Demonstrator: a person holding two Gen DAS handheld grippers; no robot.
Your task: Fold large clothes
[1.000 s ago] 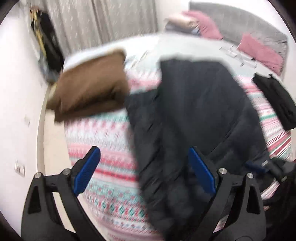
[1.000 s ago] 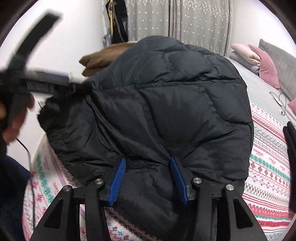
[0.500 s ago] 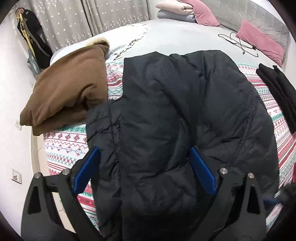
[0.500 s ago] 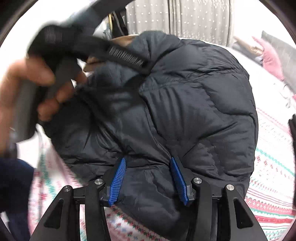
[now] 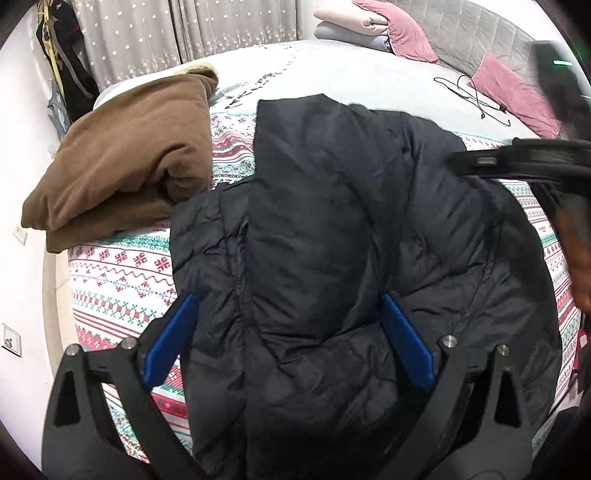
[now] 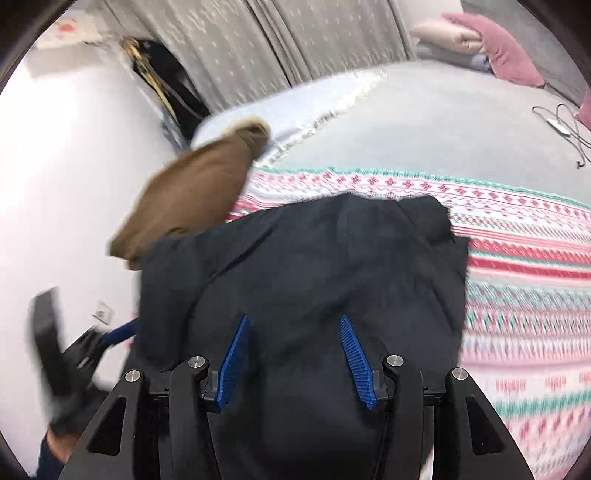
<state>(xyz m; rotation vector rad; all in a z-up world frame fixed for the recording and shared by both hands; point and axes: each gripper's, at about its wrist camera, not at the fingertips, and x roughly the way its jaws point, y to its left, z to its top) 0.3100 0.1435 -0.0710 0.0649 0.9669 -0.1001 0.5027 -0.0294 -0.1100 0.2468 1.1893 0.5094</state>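
Brown folded garment (image 5: pixel 122 162): at the bed's left edge, near the far-left corner of the patterned blanket (image 5: pixel 122 280); its right side lies just beside the jacket.
Patterned blanket: bare strip along the bed's left edge below the brown garment, and a wider bare band to the jacket's right in the right wrist view (blurred there).
Black puffer jacket (image 5: pixel 332 258): lies on the patterned blanket across the bed's near middle, one panel folded over itself; near hem cut off by the lower frame edge in both views.
Left gripper (image 5: pixel 291 336): jaws wide, blue pads apart on either side of a jacket bulge, not pinching it.
Right gripper (image 6: pixel 295 358): jaws about half apart over the jacket; fabric lies between the pads, no clear pinch (motion blur).
Grey bedspread (image 5: pixel 351 74): open room beyond the jacket, toward the bed's far edge.
Cable (image 5: pixel 476 99): on the grey bedspread toward the bed's far-right corner.
Pillows (image 5: pixel 388 26): stacked at the bed's far edge.
Right gripper in the left wrist view: at the right frame edge, blurred and cut off.
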